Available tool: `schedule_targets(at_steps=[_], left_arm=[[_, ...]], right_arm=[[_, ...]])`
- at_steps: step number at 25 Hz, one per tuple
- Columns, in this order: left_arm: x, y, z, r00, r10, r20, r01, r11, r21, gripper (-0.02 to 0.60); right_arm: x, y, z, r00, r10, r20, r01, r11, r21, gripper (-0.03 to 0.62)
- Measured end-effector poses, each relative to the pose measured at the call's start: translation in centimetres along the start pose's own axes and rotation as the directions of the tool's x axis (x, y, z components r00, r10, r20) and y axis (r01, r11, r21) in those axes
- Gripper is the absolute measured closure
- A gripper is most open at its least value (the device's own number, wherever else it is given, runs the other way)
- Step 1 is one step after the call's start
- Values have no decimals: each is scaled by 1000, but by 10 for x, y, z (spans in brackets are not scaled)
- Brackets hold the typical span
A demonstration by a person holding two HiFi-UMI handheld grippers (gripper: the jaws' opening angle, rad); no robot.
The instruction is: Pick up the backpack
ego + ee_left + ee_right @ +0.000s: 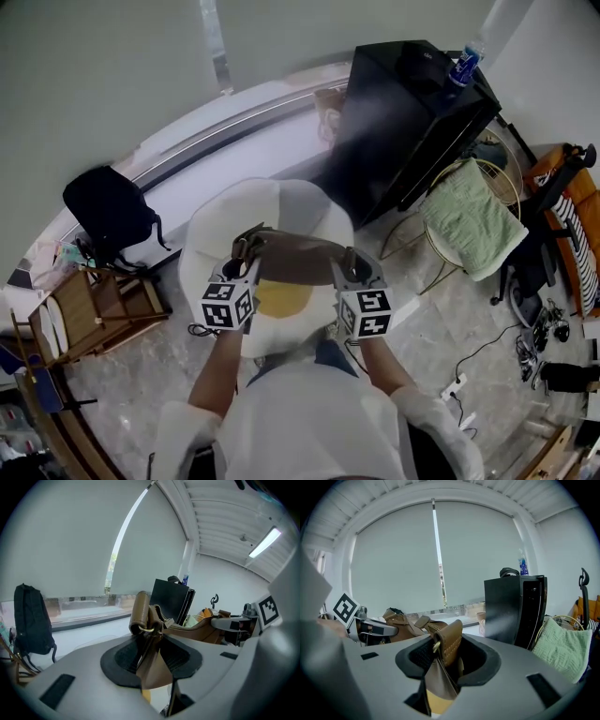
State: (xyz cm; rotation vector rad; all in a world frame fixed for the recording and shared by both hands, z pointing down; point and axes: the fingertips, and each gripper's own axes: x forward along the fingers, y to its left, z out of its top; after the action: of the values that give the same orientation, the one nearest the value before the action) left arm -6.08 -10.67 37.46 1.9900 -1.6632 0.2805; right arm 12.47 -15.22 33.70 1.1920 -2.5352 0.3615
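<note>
Both left gripper (151, 660) and right gripper (447, 660) fingers pinch straps of the brown backpack (291, 249) stretched between them.

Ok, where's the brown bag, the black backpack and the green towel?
brown bag (292, 255): head view, on its top flap.
black backpack (32, 620): left gripper view, middle of its front.
green towel (562, 651): right gripper view, middle of the cloth.

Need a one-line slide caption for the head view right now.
Left gripper and right gripper grip the brown backpack by its straps over a white, yellow-centred mat.
</note>
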Motion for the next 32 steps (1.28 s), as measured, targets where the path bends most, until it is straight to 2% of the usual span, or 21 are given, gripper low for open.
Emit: schedule_targets(at_steps=[11, 32], left_arm=[[-19, -13, 32, 999, -21, 40, 19, 998, 53, 440], [-33, -31, 46, 996, -44, 80, 37, 996, 83, 442]], right_arm=[[-21, 3, 31, 998, -9, 64, 10, 1000, -10, 431], [-41, 1, 42, 992, -45, 117, 46, 999, -1, 434]])
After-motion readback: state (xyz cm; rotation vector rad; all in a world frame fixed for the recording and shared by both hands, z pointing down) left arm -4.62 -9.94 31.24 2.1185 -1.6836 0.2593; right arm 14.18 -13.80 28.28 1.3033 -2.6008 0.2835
